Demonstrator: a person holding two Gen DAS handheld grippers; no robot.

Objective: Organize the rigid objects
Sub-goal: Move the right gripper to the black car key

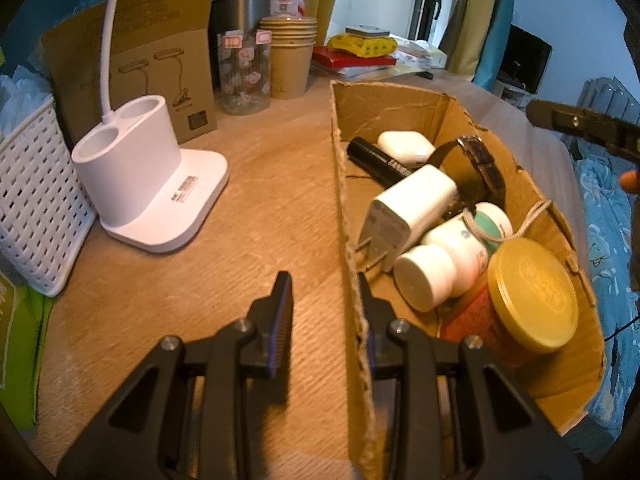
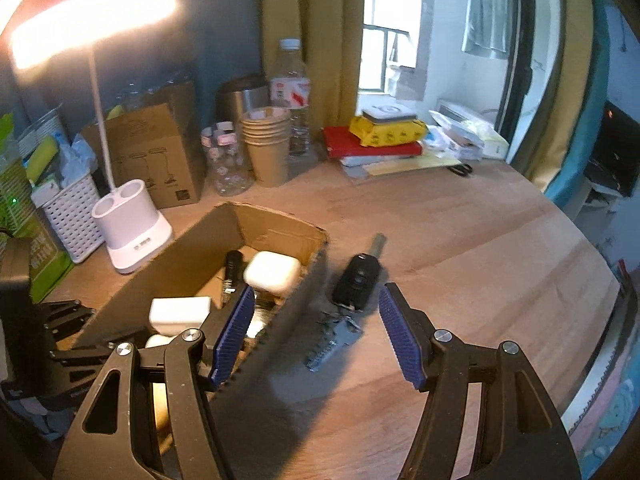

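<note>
An open cardboard box (image 1: pixel 448 116) sits on the wooden desk, holding a white charger plug (image 1: pixel 412 212) lying prongs-forward, a white earbud case (image 1: pixel 404 146), a black tube (image 1: pixel 378 162), a dark-strapped wristwatch (image 1: pixel 480 164), two white bottles (image 1: pixel 436 270) on their sides and a gold-lidded red tin (image 1: pixel 532 294). Outside it, just beside its wall, a black car key (image 2: pixel 357 280) with attached metal keys (image 2: pixel 334 340) lies flat on the desk.
</note>
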